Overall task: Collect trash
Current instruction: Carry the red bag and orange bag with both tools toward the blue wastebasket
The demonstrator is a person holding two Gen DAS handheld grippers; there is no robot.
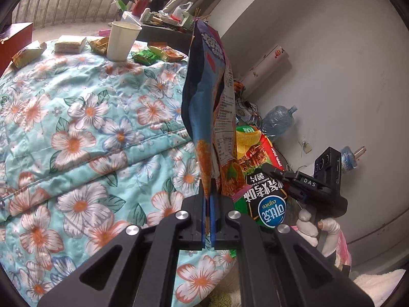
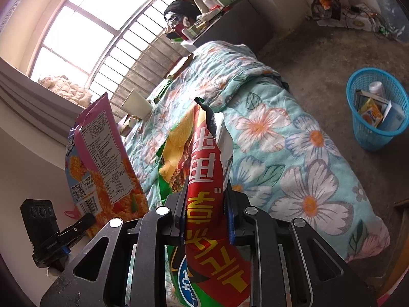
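Snack bags (image 1: 204,117) clamped; paper cup (image 1: 122,41), wrappers (image 1: 145,55) on quilt (image 1: 84,133).

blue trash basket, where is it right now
In the right wrist view, the blue basket stands on the floor at the far right, beside the floral quilt, already holding some boxes and wrappers.

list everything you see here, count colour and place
blue-purple snack bag: 1, blue and purple, held up in the left gripper
chip bag: 1, red and green, in the right gripper
paper cup: 1, white, upright on the quilt's far end
small wrappers: about six, yellow, green, orange, around the cup
quilt: 1, teal floral, over the bed
basket: 1, blue, on the floor, trash inside
water jug: 1, clear blue, by the wall
left gripper: black, shut
right gripper: black, shut
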